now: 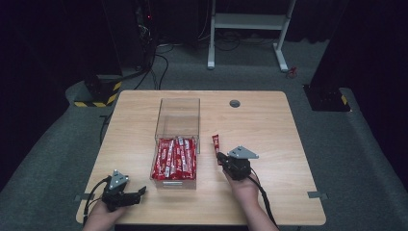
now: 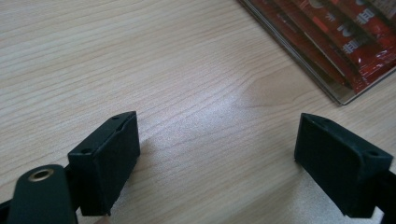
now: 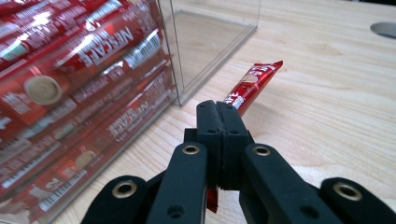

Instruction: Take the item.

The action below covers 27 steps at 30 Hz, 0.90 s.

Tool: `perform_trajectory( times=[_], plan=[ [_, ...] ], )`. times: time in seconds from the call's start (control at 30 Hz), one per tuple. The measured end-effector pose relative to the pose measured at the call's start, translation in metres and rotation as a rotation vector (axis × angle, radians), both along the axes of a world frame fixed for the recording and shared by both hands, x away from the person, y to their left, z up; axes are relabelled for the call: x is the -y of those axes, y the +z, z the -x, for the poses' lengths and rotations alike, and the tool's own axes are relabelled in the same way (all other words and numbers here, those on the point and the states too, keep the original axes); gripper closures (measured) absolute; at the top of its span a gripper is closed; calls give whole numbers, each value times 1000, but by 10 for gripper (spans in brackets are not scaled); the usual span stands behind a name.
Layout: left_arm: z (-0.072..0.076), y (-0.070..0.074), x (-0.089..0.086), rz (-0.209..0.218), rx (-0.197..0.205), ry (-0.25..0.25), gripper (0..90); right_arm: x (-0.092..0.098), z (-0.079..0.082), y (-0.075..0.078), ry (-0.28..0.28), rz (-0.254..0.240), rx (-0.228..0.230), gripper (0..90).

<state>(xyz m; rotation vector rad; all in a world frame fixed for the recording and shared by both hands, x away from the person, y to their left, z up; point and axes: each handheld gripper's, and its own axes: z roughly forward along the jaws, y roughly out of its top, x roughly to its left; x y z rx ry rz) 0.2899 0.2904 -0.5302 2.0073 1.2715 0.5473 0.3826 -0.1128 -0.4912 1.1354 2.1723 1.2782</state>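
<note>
Two grippers work over a light wooden table point(image 1: 269, 125), and the account runs from the left. At the near left corner the left gripper point(image 1: 137, 193) rests low in a hand point(image 1: 98, 217), pointing right toward the box; in the left gripper view its two black jaws stand spread wide with bare wood grain between them and nothing held. Just right of it, in the middle of the table, sits a clear plastic box point(image 1: 177, 111), long from near to far; its near half is packed with red sachets point(image 1: 174, 158) lying lengthwise, while its far half holds none (the right gripper view shows the white lettering on the packets through the clear wall). Right of the box, and near it without touching, the right gripper point(image 1: 220, 158) sits in the other hand point(image 1: 244, 188), its jaws pressed together on one loose red sachet point(image 3: 252, 81). That stick juts out beyond the fingertips toward the far side, tilted up off the wood, with a short red end showing below the jaws. Farther off, a small grey round cap point(image 1: 235, 103) lies in the table near the far edge.
</note>
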Motion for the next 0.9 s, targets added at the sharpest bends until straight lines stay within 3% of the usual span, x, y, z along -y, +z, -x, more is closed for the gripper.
perform_trajectory(
  times=[0.9],
  plan=[
    [0, 0, 0, 2, -1, 0, 145, -5, -10, -24, -11, 47, -78, 890]
  ],
)
